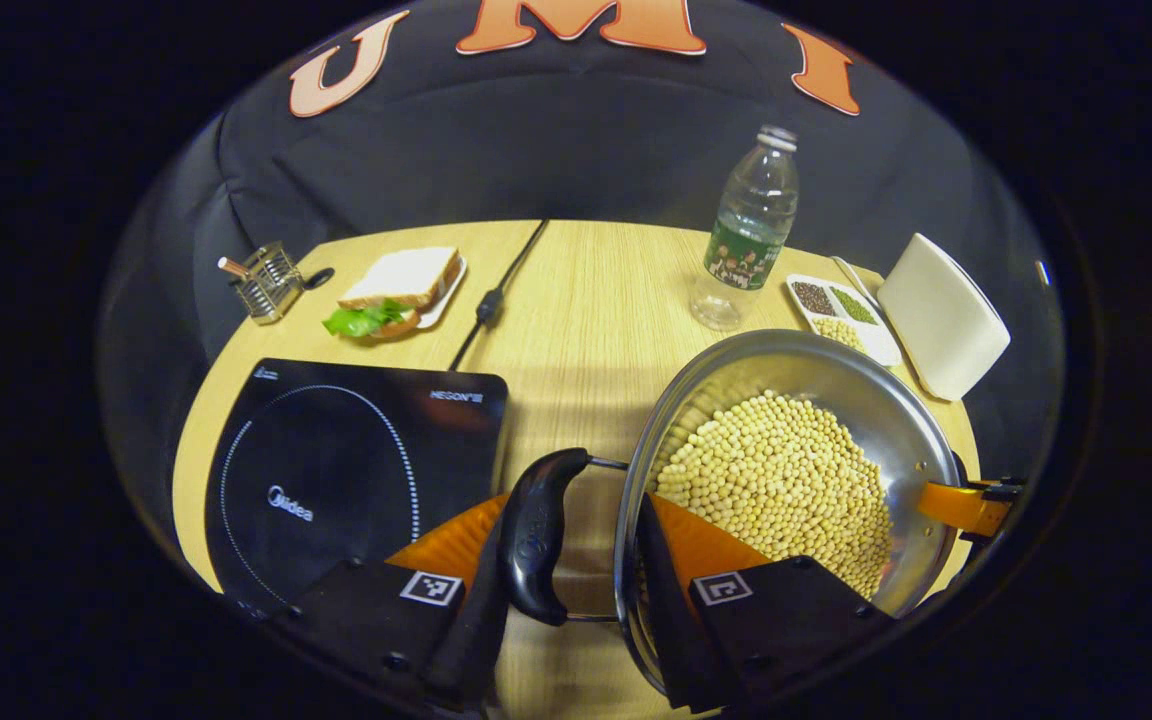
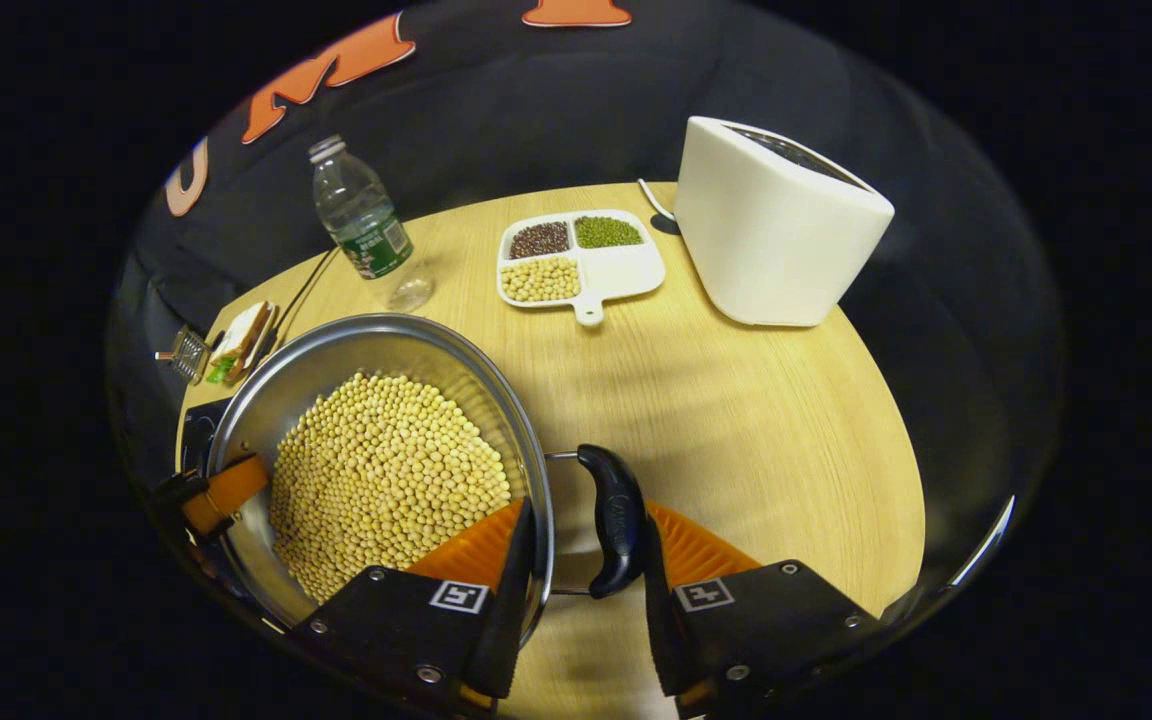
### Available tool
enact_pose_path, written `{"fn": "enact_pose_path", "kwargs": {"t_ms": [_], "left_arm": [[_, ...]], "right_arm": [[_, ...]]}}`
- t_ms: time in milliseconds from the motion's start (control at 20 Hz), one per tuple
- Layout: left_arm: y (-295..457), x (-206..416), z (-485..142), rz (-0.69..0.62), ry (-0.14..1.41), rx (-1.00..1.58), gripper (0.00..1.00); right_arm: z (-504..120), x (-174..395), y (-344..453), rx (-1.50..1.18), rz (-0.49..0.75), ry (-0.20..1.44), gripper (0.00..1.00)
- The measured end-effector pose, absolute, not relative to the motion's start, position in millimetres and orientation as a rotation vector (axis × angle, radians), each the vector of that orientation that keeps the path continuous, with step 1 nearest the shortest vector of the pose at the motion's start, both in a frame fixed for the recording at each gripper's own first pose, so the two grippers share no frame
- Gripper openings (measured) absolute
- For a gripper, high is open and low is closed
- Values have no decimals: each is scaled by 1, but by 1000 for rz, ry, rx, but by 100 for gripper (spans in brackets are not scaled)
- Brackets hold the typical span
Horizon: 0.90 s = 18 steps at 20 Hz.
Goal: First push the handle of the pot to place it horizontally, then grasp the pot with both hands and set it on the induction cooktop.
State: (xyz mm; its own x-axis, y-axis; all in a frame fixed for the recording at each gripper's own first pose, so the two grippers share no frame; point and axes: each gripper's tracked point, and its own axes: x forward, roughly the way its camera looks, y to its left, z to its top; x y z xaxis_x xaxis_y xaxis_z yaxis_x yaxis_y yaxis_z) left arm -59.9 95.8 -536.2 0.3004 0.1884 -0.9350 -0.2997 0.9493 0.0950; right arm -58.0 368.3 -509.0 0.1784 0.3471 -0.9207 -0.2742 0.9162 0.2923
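Note:
A steel pot full of soybeans stands just right of the black induction cooktop. Its black left handle lies level. My left gripper is shut across it, one finger outside the handle and the other inside the rim. In the right gripper view the pot is at lower left. My right gripper grips the right handle the same way. Each view shows the other gripper at the pot's far side. Whether the pot rests on the table is unclear.
Behind the cooktop are a sandwich on a plate, a small metal rack and a power cord. A water bottle, a divided dish of beans and a white appliance stand beyond the pot.

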Motion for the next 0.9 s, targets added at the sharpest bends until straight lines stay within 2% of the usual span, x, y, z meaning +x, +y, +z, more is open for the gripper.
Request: {"fn": "enact_pose_path", "kwargs": {"t_ms": [350,400,450,550,600,650,700,750,800,900], "left_arm": [[129,-66,-474,376,1114,-77,70],[134,-65,-464,379,1095,-67,69],[141,-67,-452,390,1086,-69,69],[153,-68,-437,419,1066,-88,67],[161,-68,-428,433,1055,-94,70],[170,-69,-419,446,1046,-95,69],[178,-68,-412,457,1037,-96,69],[187,-68,-405,469,1028,-96,69],[197,-69,-401,482,1021,-97,69],[216,-73,-387,510,1008,-92,69]], "right_arm": [[-446,-55,391,87,521,1225,51],[-437,-54,395,85,532,1207,47],[-428,-52,401,83,541,1191,51],[-410,-50,415,89,562,1164,51],[-402,-51,421,90,574,1151,46],[-393,-51,429,90,586,1136,46],[-385,-51,437,91,596,1124,51],[-378,-51,445,93,608,1113,46],[-370,-51,455,95,620,1104,51],[-357,-53,474,95,650,1091,51]]}}
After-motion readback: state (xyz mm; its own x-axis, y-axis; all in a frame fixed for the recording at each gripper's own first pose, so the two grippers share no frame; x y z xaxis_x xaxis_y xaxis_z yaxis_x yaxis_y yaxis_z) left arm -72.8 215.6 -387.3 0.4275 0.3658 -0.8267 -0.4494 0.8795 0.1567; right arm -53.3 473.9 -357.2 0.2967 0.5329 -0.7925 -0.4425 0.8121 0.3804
